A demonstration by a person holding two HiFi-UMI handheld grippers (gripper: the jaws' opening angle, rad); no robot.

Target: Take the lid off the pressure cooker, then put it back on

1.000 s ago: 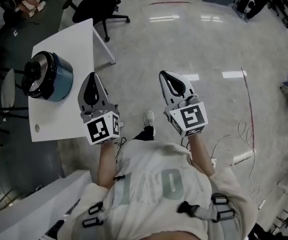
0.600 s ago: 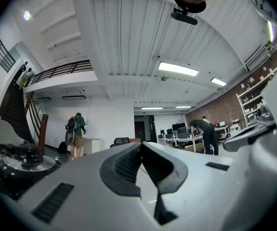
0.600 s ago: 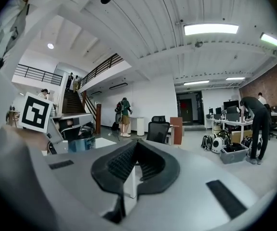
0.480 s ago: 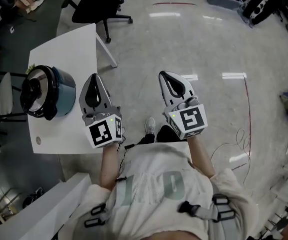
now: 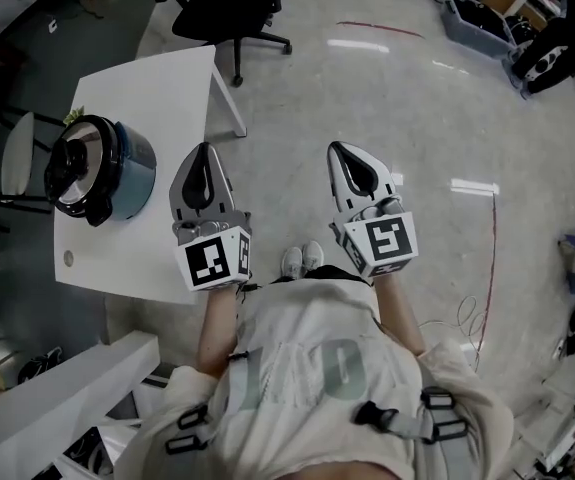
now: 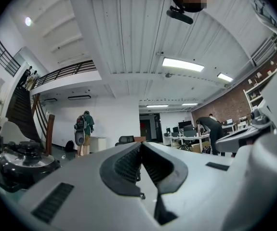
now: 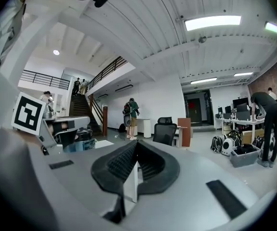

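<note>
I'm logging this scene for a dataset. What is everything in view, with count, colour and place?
pressure cooker: one, blue, on the table
lid: one, black and silver, on the cooker
table: one, white, left of the person
small round thing: one, pale, table's near corner
office chair: one, black, beyond the table
bystander with backpack: one, green top, far wall
shoes: two, white, on the floor
left gripper: one, grey, shut, empty, by the table's edge
right gripper: one, grey, shut, empty, over the floor
</note>
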